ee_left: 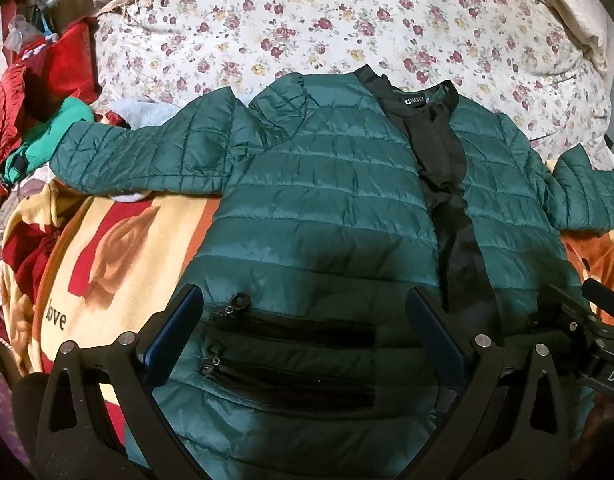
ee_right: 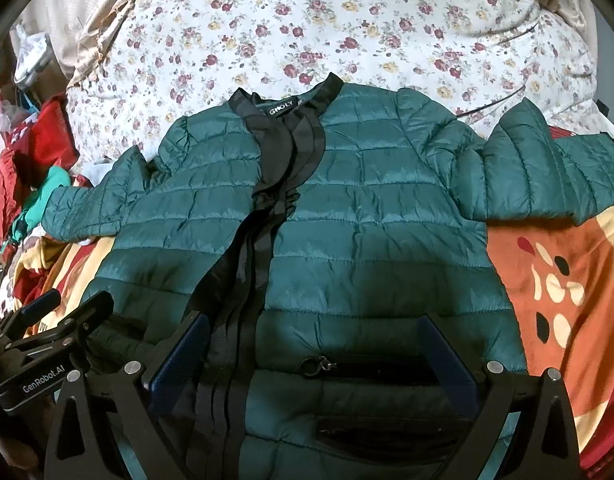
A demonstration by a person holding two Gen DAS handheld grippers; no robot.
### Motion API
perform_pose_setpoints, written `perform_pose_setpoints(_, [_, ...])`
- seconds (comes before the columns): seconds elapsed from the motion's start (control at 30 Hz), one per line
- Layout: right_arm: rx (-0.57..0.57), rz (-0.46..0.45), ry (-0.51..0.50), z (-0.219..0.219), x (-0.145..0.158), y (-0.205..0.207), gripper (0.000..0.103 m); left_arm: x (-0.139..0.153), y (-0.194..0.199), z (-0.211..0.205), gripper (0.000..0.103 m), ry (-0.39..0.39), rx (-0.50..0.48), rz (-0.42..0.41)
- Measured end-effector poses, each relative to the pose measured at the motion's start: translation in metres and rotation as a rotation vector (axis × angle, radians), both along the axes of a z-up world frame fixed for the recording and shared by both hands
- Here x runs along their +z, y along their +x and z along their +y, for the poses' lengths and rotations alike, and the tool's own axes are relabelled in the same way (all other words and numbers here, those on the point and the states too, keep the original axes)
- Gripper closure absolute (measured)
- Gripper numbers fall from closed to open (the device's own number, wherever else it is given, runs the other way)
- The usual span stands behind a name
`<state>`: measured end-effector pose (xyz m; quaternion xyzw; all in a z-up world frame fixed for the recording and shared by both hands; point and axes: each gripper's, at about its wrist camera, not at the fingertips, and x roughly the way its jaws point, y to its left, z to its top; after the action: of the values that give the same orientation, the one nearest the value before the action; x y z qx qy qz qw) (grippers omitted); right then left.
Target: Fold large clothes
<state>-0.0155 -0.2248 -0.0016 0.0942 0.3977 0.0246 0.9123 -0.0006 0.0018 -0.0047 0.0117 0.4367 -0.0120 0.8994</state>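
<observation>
Green quilted jacket (ee_left: 327, 200) lies front-up, sleeves spread, on the bed (ee_left: 307, 20), ahead of and beneath both sets of fingers. Left gripper (ee_left: 307, 320) spread wide over zip pockets (ee_left: 295, 336), gripping nothing. Right gripper (ee_right: 315, 348) likewise wide, empty, straddling the black placket (ee_right: 243, 280).

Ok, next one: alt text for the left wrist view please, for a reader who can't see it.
A dark green quilted jacket lies front-up and spread on a patterned blanket, sleeves out to both sides, black placket down the middle. The open left tongs hover over its hem near two zip pockets; a floral sheet lies beyond.
</observation>
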Motion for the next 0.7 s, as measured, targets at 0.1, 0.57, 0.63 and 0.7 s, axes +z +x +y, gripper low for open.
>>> perform_pose_setpoints(0.1, [-0.004,-0.042,0.013,0.0,0.0011,-0.002,0.0,-0.0001,0.0002,0.0009,0.001,0.0,0.003,0.001])
perform_pose_setpoints(0.57, [-0.011,0.008,0.014,-0.0017,-0.0005,0.0002,0.0,-0.0024,0.0019,0.0011,0.001,0.001,0.008,0.022])
perform_pose_setpoints(0.63, [-0.01,0.018,0.031,-0.002,0.0001,0.003,0.0,-0.0034,0.0029,0.0002,0.001,0.012,0.008,0.042])
perform_pose_setpoints(0.7, [-0.01,0.023,0.033,-0.0017,0.0006,0.0038,0.0,-0.0043,0.0043,-0.0001,0.001,0.024,0.012,0.071])
